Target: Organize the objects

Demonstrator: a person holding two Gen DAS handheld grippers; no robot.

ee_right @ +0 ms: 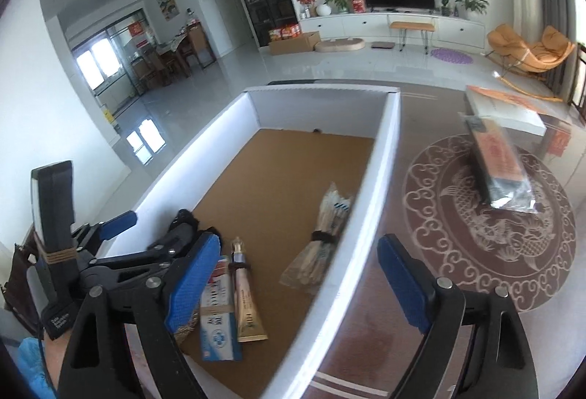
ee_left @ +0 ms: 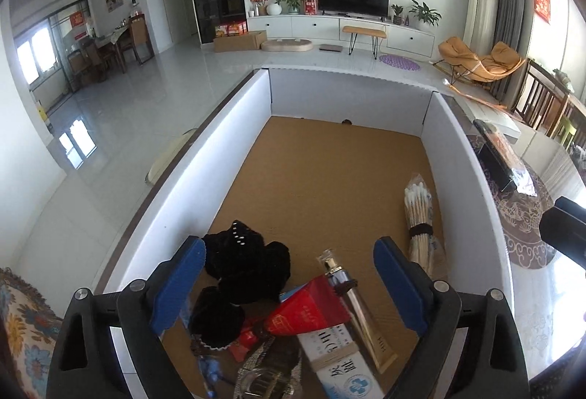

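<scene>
A white-walled box (ee_left: 234, 128) with a brown floor holds the sorted things. My left gripper (ee_left: 289, 263) is open and empty above its near end, over black scrunchies (ee_left: 245, 252), a red pack (ee_left: 311, 311), a gold tube (ee_left: 351, 296) and a white-and-blue box (ee_left: 337, 358). A bundle of cotton swabs (ee_left: 421, 219) lies by the right wall. My right gripper (ee_right: 300, 271) is open and empty, straddling the box's right wall (ee_right: 366, 201). A black-and-orange packet (ee_right: 498, 164) lies on the table outside the box. The swabs (ee_right: 322, 238) and tube (ee_right: 245, 293) show in the right wrist view too.
A white book (ee_right: 505, 109) lies beyond the packet on the glass table with a round patterned mat (ee_right: 457, 227). The left gripper (ee_right: 117, 219) and its black handle show at left in the right wrist view. A patterned cushion (ee_left: 22, 325) lies at far left.
</scene>
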